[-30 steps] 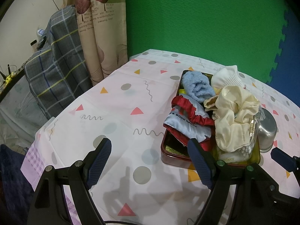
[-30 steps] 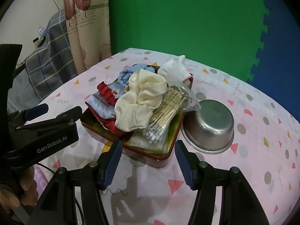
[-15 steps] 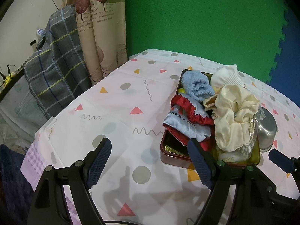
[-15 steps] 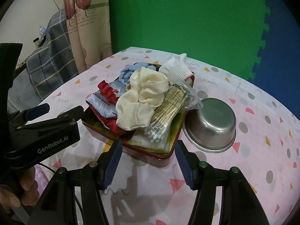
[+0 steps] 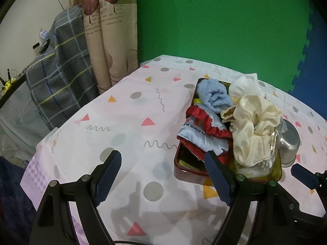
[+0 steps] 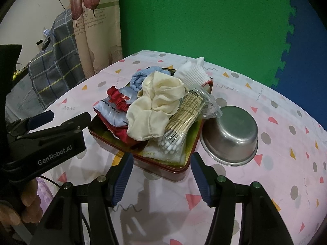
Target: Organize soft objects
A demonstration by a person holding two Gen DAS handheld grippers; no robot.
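Red-rimmed, the tray (image 6: 179, 168) is seen on the patterned tablecloth (image 6: 265, 183), heaped with soft things: a cream cloth (image 6: 155, 108) on top, a blue towel (image 6: 139, 79) and a white sock (image 6: 192, 74) at the far end, and a red-and-grey pouch (image 6: 114, 108) on the left. A bag of cotton swabs (image 6: 181, 120) is laid beside the cloth, possibly partly under it. A steel bowl (image 6: 231, 136) is set just right of the tray. Both the left gripper (image 5: 163, 175) and the right gripper (image 6: 161, 175) are held spread wide, empty, near the tray's front edge.
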